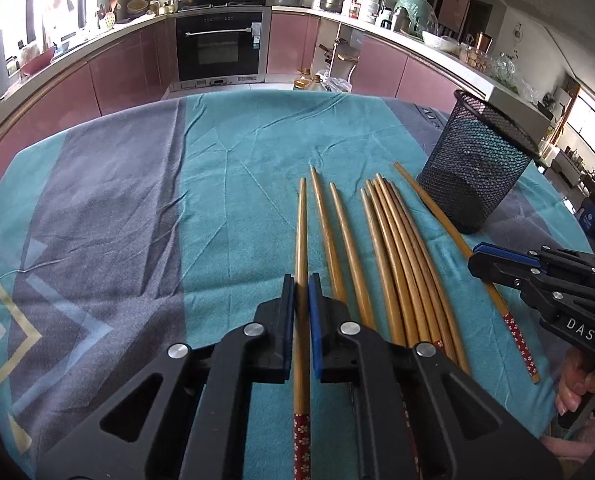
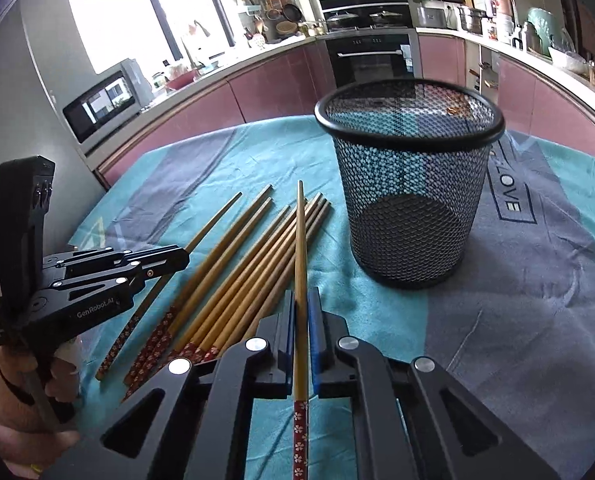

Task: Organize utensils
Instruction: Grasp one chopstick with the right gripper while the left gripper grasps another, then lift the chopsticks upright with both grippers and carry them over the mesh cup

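Observation:
Several wooden chopsticks [image 1: 401,264] with red flowered ends lie side by side on the teal cloth, also in the right wrist view [image 2: 233,280]. My left gripper [image 1: 301,280] is shut on one chopstick [image 1: 300,240] at the left of the row. My right gripper [image 2: 301,294] is shut on another chopstick [image 2: 299,248], its tip pointing toward the black mesh cup [image 2: 409,184]. The cup stands upright and empty, right of the row [image 1: 477,168]. The right gripper also shows in the left wrist view [image 1: 497,256]; the left one shows in the right wrist view [image 2: 169,258].
The table carries a teal and grey patterned cloth [image 1: 137,208]. Beyond its far edge are pink kitchen cabinets, an oven [image 1: 221,44] and cluttered counters. A microwave [image 2: 105,100] sits at the left.

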`<action>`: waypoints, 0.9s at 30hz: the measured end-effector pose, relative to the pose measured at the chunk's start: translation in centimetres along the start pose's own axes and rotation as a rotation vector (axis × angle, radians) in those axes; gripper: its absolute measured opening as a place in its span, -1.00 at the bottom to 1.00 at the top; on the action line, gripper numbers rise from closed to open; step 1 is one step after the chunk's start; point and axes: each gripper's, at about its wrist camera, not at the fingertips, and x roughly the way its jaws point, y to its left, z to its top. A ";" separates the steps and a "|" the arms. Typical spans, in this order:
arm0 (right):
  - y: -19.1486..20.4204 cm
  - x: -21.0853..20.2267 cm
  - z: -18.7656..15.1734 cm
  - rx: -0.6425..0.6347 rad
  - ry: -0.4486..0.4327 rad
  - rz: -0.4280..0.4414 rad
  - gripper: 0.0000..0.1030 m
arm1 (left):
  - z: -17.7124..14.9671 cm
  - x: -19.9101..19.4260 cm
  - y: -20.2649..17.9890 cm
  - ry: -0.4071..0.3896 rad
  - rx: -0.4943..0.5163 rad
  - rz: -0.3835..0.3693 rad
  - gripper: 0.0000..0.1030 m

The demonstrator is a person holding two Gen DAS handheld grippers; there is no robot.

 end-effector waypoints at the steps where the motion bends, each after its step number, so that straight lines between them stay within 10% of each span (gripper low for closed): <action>1: 0.1 -0.4 0.0 -0.004 -0.010 0.009 -0.89 | 0.0 -0.6 0.1 -0.006 -0.002 -0.017 -0.85; 27: -1.0 -11.4 4.8 -0.056 -0.338 0.118 -0.89 | 5.8 -14.4 -2.3 -0.269 0.017 -0.339 -0.85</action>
